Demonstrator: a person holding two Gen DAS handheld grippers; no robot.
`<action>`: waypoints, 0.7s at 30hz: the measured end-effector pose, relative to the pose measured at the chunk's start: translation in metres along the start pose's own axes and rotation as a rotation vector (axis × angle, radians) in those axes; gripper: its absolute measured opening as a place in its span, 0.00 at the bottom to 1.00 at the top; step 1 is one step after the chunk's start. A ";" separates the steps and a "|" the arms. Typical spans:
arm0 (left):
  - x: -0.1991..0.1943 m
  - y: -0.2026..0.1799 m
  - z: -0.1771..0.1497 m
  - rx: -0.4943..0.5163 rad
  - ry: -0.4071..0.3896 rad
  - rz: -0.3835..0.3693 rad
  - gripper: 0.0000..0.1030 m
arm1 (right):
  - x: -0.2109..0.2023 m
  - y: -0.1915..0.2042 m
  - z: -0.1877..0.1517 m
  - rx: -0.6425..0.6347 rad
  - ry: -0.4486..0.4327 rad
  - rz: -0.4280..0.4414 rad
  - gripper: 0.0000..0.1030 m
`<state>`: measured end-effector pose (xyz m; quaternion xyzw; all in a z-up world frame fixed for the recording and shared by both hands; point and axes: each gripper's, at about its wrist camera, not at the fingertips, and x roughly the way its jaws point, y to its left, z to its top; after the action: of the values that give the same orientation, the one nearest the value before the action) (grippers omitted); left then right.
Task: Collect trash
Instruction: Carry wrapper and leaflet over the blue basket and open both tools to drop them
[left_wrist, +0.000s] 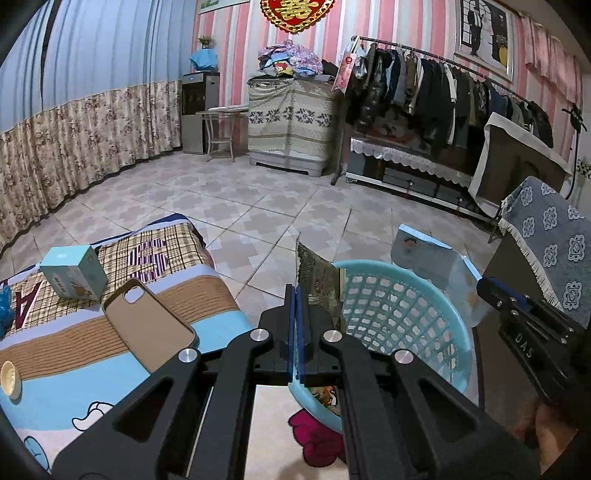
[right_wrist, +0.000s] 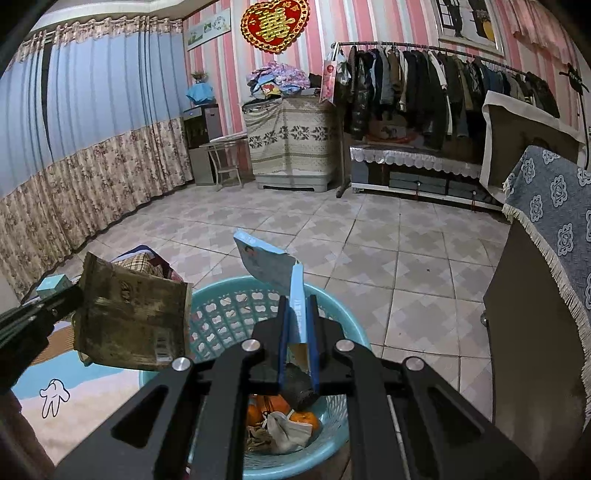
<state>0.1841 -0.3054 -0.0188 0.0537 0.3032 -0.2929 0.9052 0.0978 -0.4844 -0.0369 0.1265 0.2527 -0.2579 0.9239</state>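
Observation:
My left gripper (left_wrist: 296, 295) is shut on a flat brown-green wrapper (left_wrist: 319, 280), held over the near rim of a light blue plastic basket (left_wrist: 406, 306). The wrapper also shows at the left of the right wrist view (right_wrist: 129, 325). My right gripper (right_wrist: 298, 314) is shut on a flattened light blue carton (right_wrist: 269, 262), held above the same basket (right_wrist: 229, 314). The carton appears at the right in the left wrist view (left_wrist: 432, 258). Inside the basket lie orange peels (right_wrist: 273, 406), a crumpled white mask (right_wrist: 288, 432) and other scraps.
On the bed (left_wrist: 74, 350) to the left lie a tan phone case (left_wrist: 147, 325), a small teal box (left_wrist: 74, 273) and a cream round object (left_wrist: 9, 380). A cabinet with a blue cloth (left_wrist: 546, 240) stands right. Tiled floor (left_wrist: 258, 199) stretches ahead.

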 end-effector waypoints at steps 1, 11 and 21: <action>0.001 -0.001 -0.001 0.002 0.006 -0.001 0.00 | 0.001 0.001 -0.001 -0.001 0.002 0.000 0.10; -0.009 0.002 0.002 -0.011 -0.028 0.032 0.51 | 0.004 0.005 -0.005 -0.015 0.012 0.003 0.10; -0.023 0.019 0.006 -0.034 -0.070 0.111 0.83 | 0.013 0.017 -0.010 -0.037 0.047 0.019 0.10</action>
<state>0.1831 -0.2806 -0.0018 0.0445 0.2729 -0.2389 0.9309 0.1123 -0.4718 -0.0503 0.1179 0.2779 -0.2411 0.9223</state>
